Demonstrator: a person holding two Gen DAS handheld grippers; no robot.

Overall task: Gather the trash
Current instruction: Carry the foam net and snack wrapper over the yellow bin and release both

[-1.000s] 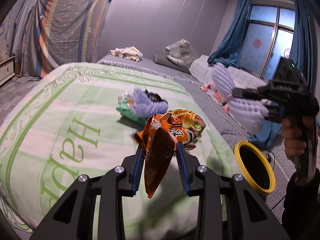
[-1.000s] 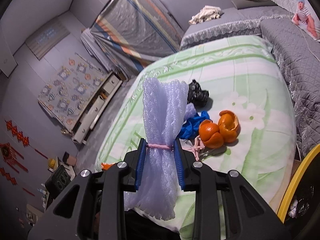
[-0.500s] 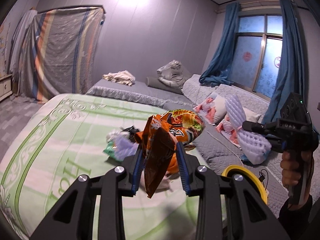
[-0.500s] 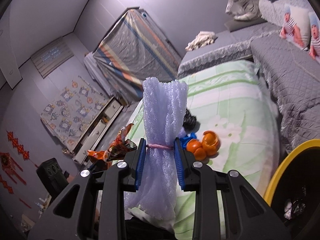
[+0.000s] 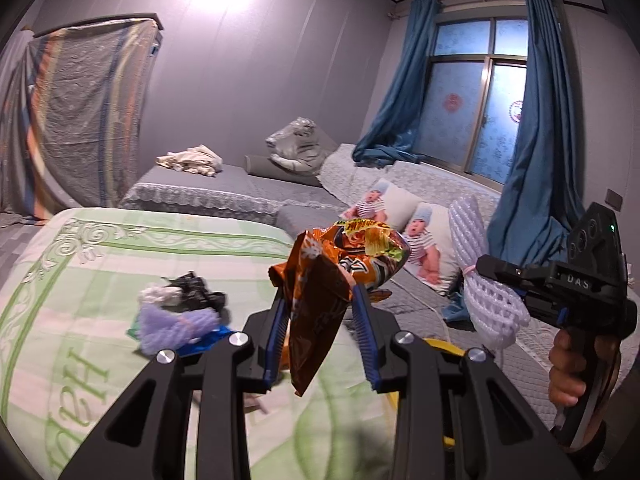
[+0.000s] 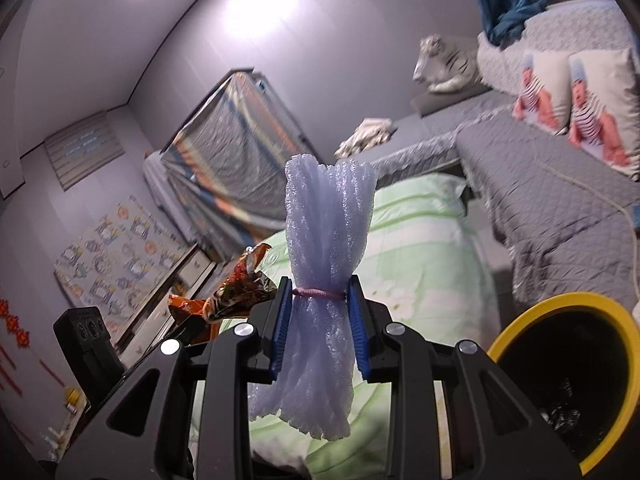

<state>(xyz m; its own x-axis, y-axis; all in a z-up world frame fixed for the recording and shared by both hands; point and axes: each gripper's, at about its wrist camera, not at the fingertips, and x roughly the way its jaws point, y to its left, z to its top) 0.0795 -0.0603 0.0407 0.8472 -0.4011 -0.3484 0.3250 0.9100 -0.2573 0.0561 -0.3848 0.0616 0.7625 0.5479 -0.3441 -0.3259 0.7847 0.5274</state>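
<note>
My left gripper (image 5: 320,312) is shut on an orange snack wrapper (image 5: 344,268) and holds it up over the near edge of the green bedspread (image 5: 80,280). My right gripper (image 6: 320,304) is shut on a bundle of pale purple foam netting (image 6: 326,240) tied with a pink band. The bundle also shows at the right of the left wrist view (image 5: 488,296). The yellow-rimmed black bin (image 6: 560,360) stands on the floor at the lower right of the right gripper; its rim shows behind my left fingers (image 5: 444,348). The wrapper shows left in the right wrist view (image 6: 236,292).
More trash lies on the bedspread: a purple foam net (image 5: 176,324), a black bag (image 5: 196,292), white tissue (image 5: 160,294) and a blue wrapper (image 5: 208,340). A grey bed (image 5: 224,188) with baby-print pillows (image 5: 424,236) lies beyond. Blue curtains (image 5: 532,152) hang at the right.
Both grippers have risen and tilted upward with their loads. The bed trash has dropped lower in the left view, and the yellow bin has come closer in the right view.
</note>
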